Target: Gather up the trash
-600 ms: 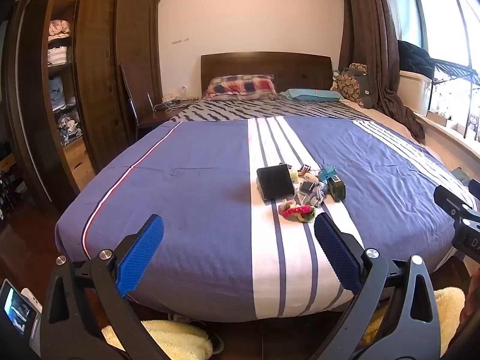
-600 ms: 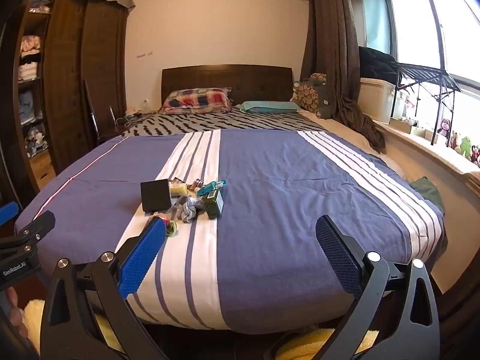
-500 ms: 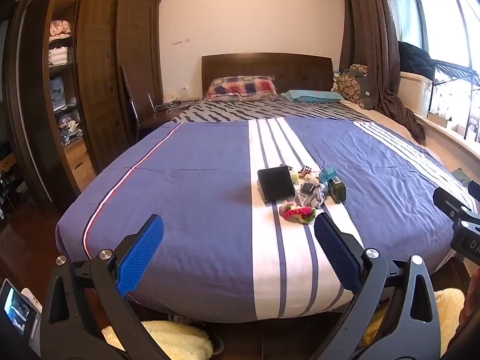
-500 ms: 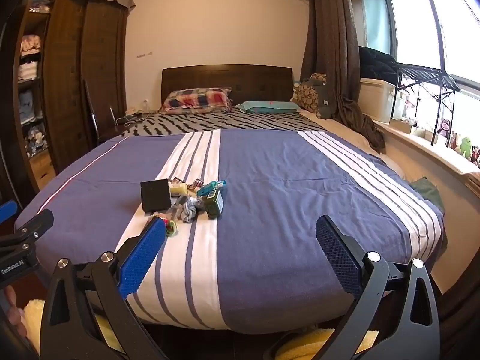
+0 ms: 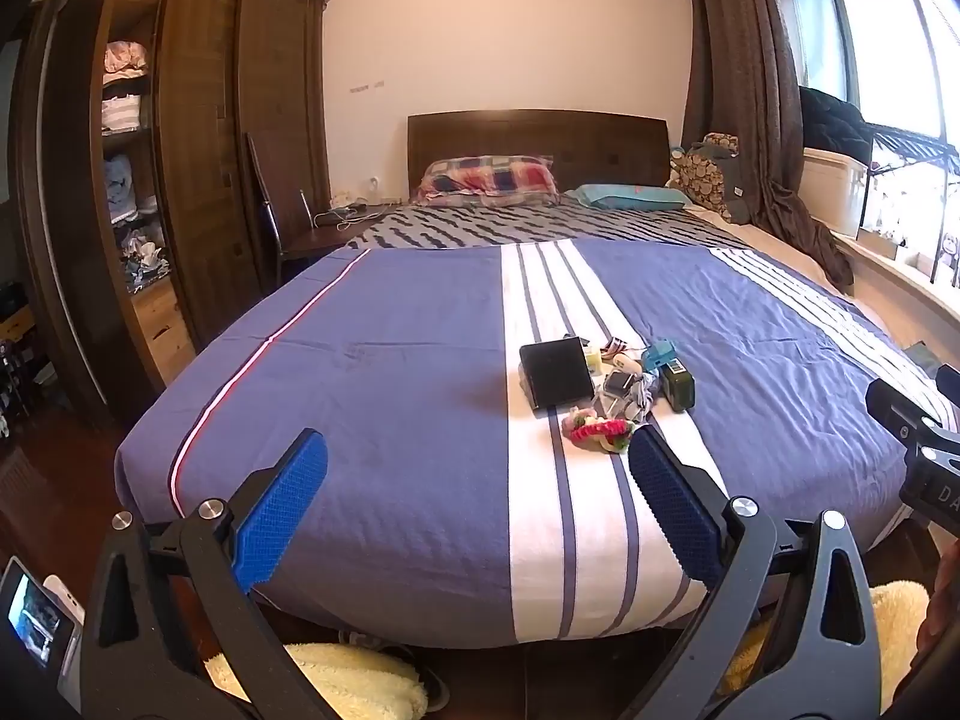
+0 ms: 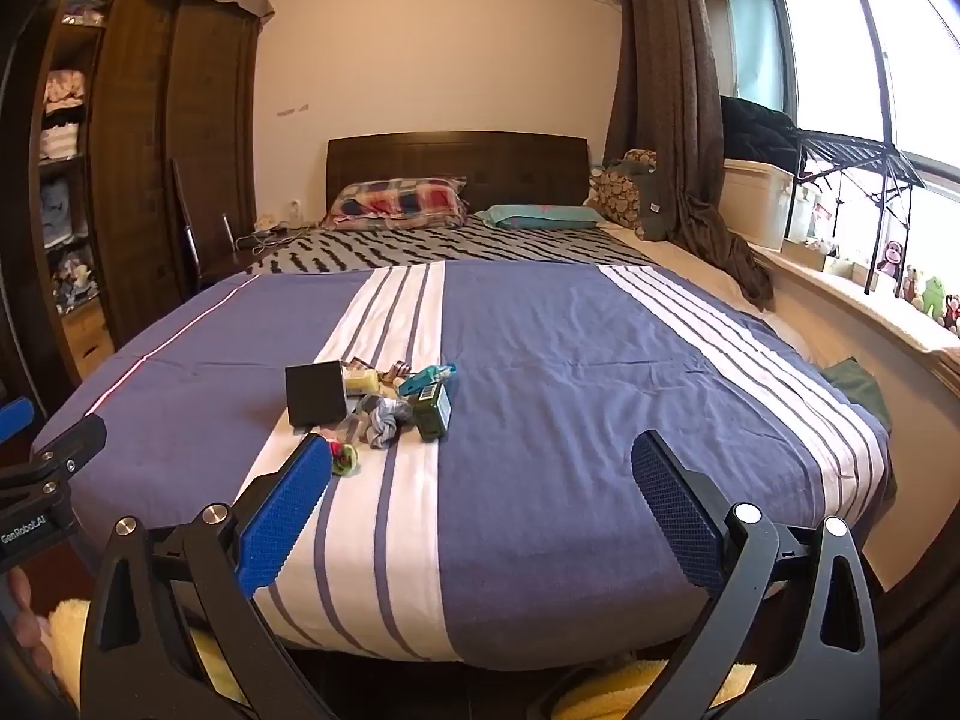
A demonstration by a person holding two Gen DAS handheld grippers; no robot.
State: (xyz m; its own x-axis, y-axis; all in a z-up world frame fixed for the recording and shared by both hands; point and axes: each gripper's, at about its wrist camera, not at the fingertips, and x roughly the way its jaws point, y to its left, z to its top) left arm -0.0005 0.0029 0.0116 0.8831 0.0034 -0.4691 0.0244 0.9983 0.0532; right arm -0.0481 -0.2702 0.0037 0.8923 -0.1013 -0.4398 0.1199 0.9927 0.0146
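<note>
A small pile of trash lies on the white stripe of the blue bedspread: a black box [image 5: 557, 373] [image 6: 316, 392], a dark green carton [image 5: 678, 385] [image 6: 433, 411], a teal wrapper [image 5: 659, 353] [image 6: 427, 377], crumpled grey plastic [image 5: 627, 391] [image 6: 384, 420] and a pink-and-green wad [image 5: 597, 429] [image 6: 344, 457]. My left gripper [image 5: 477, 510] is open and empty, short of the bed's foot, left of the pile. My right gripper [image 6: 480, 513] is open and empty, right of the pile. Each gripper's body shows at the edge of the other's view.
The bed [image 5: 390, 372] fills the room's middle, with pillows [image 5: 486, 180] and a headboard at the far end. A wooden wardrobe [image 5: 198, 180] and chair stand left. A window sill [image 6: 870, 300] with boxes and toys runs right. Yellow fluffy slippers [image 5: 354, 681] lie on the floor below.
Both views have barely shifted; the grippers stay open and the trash pile has not moved.
</note>
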